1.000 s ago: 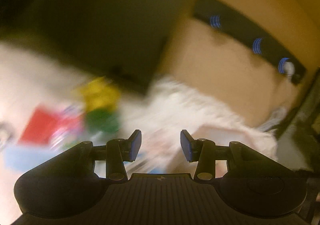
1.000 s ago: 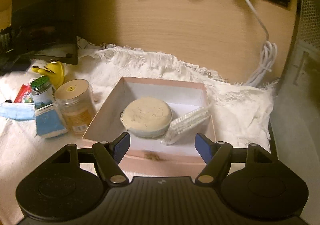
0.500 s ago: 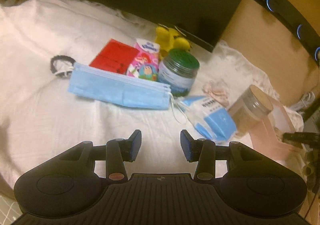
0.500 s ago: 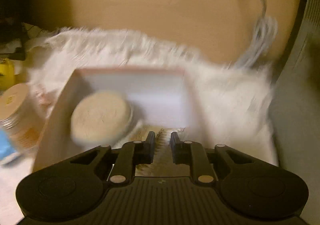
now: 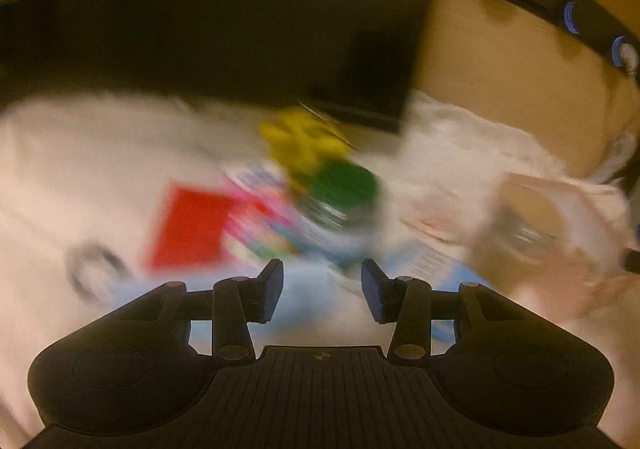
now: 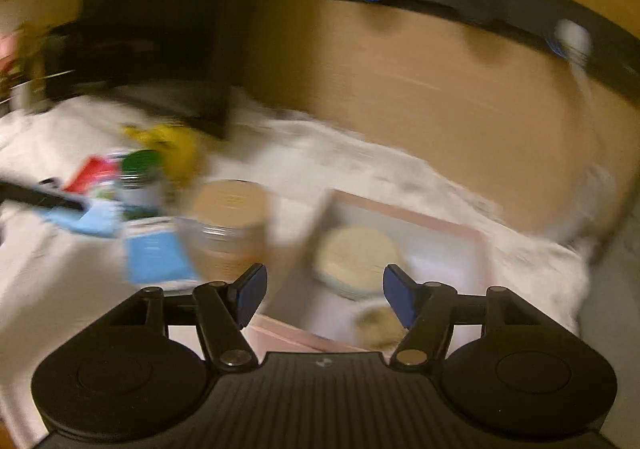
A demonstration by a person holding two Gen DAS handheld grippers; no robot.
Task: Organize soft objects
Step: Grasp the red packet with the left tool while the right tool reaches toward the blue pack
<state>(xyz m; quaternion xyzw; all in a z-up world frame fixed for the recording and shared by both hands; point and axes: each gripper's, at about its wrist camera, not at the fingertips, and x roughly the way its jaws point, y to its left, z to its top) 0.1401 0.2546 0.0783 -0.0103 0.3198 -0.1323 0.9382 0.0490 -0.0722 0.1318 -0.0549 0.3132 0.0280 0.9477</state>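
Right gripper (image 6: 324,291) fingers, briefly closed, are opening empty over the pink box (image 6: 478,239); left gripper (image 5: 322,289) half-open, empty, nearing the blue mask (image 5: 308,283).

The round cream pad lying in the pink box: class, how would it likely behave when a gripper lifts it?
The round cream pad looks thin and puffy, so probably light and squashy. Lying flat in the pink box, it seems unlikely to roll. Blur hides its surface texture.

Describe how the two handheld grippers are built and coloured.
Both match. The left gripper and right gripper each have a black ribbed body, two round black side housings, black linkage arms with silver pivot pins, and dark blue finger pads. No cables or sleeves show.
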